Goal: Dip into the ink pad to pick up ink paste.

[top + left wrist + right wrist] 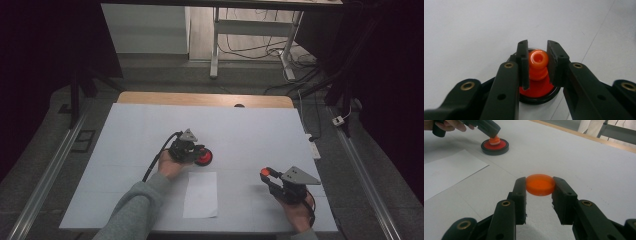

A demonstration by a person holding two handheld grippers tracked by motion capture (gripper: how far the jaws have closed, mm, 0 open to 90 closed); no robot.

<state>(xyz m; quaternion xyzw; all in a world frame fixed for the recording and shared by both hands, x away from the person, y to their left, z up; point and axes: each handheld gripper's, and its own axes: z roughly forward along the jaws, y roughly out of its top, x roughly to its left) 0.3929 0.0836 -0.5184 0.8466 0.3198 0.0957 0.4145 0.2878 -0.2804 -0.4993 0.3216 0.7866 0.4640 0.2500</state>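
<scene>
Holding an orange disc-shaped cap [540, 184] by its rim, the right gripper [268, 176] has its jaws narrowed on both sides of it, lifted above the white table cover [250, 135]. The left gripper [537, 63] stands over a round black base with a red top [495, 146], which lies just beyond the far edge of the paper sheet [201, 194]. Its jaws sit narrow around the orange knob [538, 58] that rises from the middle of the base; whether the pads really press the knob, I cannot tell.

The cap looks like light, stiff, smooth plastic, so it may slip or tilt; the rim is the only good place to grip it. The knob looks glossy and rounded, perhaps soft rubber, and is best taken at its narrower neck.
</scene>
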